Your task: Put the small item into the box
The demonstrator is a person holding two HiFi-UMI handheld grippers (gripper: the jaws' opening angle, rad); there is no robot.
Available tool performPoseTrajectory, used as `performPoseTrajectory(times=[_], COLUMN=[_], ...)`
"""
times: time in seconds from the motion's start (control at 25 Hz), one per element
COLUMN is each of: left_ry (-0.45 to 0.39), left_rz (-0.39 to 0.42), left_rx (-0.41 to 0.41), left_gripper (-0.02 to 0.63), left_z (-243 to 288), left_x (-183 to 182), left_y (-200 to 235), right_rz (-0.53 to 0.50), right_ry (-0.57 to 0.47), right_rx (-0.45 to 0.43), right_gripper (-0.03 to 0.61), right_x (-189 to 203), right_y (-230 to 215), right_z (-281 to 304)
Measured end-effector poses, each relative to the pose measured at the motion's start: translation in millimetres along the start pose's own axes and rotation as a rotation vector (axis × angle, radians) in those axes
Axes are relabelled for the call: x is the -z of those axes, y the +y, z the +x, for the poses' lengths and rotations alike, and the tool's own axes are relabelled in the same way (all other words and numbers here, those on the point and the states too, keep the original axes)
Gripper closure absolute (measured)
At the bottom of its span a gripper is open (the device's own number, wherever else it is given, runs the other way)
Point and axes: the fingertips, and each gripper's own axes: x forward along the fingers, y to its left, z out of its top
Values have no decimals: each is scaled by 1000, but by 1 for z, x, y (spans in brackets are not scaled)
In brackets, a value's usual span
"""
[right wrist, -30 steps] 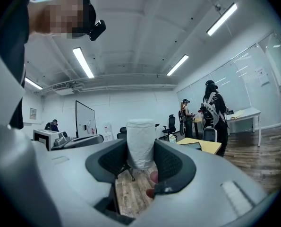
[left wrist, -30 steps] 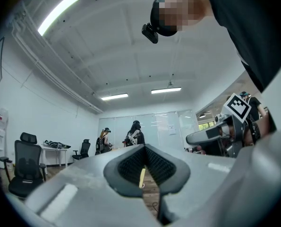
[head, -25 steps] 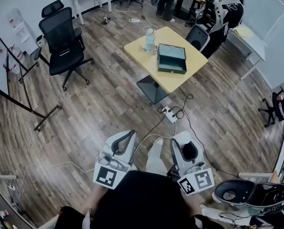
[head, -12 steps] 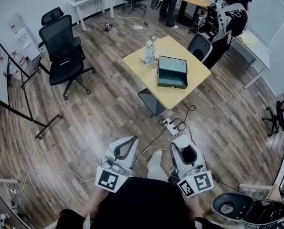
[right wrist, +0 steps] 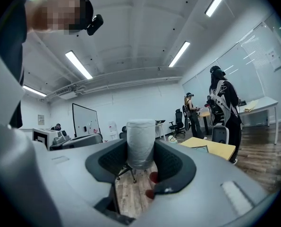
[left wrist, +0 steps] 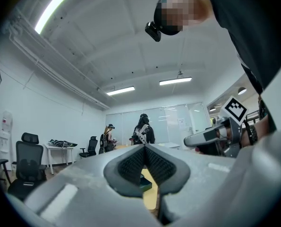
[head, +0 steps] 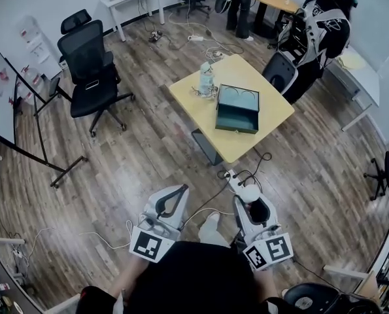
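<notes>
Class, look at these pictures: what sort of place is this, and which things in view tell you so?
Probably an open office or lab workroom: a black swivel chair on a wood floor, a yellow table among other desks, and a whiteboard on a stand.

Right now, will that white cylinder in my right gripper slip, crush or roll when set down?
The white cylinder looks round-sided, so on its side it would probably roll. Its wrinkled, wrap-like surface suggests slight give rather than brittleness. The right gripper's jaws hold it upright by its sides alone, so it is likely light.
</notes>
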Motion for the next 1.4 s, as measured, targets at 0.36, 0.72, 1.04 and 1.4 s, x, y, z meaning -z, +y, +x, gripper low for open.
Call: performPoseTrajectory(times=[0.36, 0.72, 1.04, 1.4], left_ry=[-22, -21, -23, -13], left_rz=[9, 4, -2, 0], left_rx=[-83, -121, -126, -78], left_gripper=[612, 612, 612, 612], left_z=[70, 114, 139, 183], left_x=[-6, 0, 0, 7], left_y=[4, 2, -3, -8], right_rz=[-20, -19, -2, 7], right_ry=[7, 18, 24, 30], right_rx=[-61, -92, -89, -46], right_gripper=[399, 399, 399, 399], right_x=[-21, -27, -30, -35], right_y=[-65, -109, -136, -173], right_z=[27, 46, 47, 55])
